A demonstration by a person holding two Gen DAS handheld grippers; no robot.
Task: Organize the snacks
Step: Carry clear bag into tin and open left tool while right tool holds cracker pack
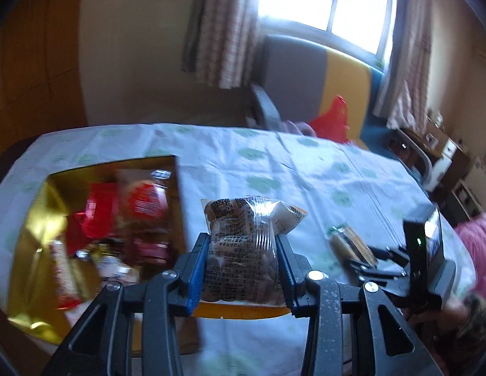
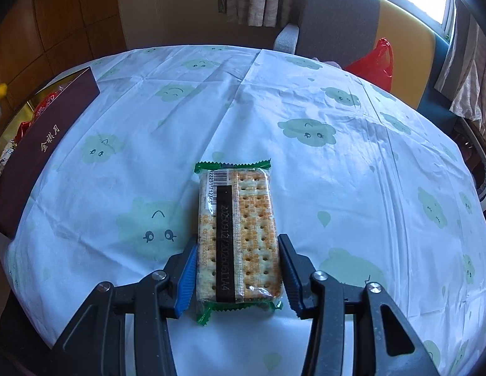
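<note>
My left gripper (image 1: 242, 236) is shut on a clear packet of brown snacks (image 1: 243, 266) with orange ends, held above the table just right of an open gold-lined box (image 1: 33, 219). Several red snack packs (image 1: 142, 197) lie in the box. My right gripper (image 2: 237, 238) is shut on a green-edged cracker packet (image 2: 243, 213) that rests flat on the tablecloth, both pads against its long sides. In the left wrist view the right gripper (image 1: 368, 260) and cracker packet (image 1: 349, 241) show at the right. The box's maroon outer wall (image 2: 39, 156) stands at the far left of the right wrist view.
A round table with a white cloud-print cloth (image 2: 305, 109) fills both views. Behind it stand a grey and yellow chair (image 2: 337, 15) and a red plastic bag (image 2: 374, 62). A pink sleeve (image 1: 478, 235) shows at the right edge.
</note>
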